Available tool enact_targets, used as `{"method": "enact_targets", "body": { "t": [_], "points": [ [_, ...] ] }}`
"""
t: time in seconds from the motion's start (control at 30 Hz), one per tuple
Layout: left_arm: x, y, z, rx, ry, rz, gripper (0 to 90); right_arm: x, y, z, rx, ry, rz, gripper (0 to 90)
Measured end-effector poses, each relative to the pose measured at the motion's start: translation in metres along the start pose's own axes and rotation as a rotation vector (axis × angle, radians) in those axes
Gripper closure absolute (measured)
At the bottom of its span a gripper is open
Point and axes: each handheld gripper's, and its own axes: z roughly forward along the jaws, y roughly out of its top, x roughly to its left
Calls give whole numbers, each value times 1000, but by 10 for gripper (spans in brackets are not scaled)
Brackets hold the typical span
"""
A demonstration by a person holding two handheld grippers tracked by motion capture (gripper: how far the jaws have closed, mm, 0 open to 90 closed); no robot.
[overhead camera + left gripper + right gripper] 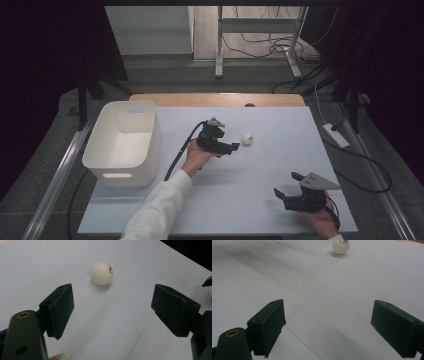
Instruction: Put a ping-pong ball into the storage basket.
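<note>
One ball (pixel 102 273) just beyond left hand-held gripper (pixel 112 310).

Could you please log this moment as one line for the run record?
left gripper: open, aimed at small white ball, not touching | right gripper: open, holds nothing | ball: on pale blue table sheet | white plastic bin: at left

You are working in what looks like a lab or recording room set up for data capture, not a home. Your table (pixel 280 115) is covered with a plain pale sheet and ringed by dark curtains, with metal rails (pixel 55 175) along its sides. Behind it, loose cables (pixel 260 47) lie across a grey floor by a bare desk frame (pixel 220 45), and a power strip (pixel 336 135) sits to your right.
</note>
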Motion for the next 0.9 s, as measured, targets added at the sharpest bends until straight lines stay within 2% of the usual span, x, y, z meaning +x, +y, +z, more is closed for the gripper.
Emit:
{"method": "enact_targets", "body": {
  "t": [0.33, 0.9],
  "points": [
    [-3, 3, 5, 13, 0, 17, 190, 0, 0, 0, 3, -3, 0, 120],
    [-5, 3, 18, 33, -13, 16, 190, 0, -1, 0, 8, 0, -3, 121]
  ]
}}
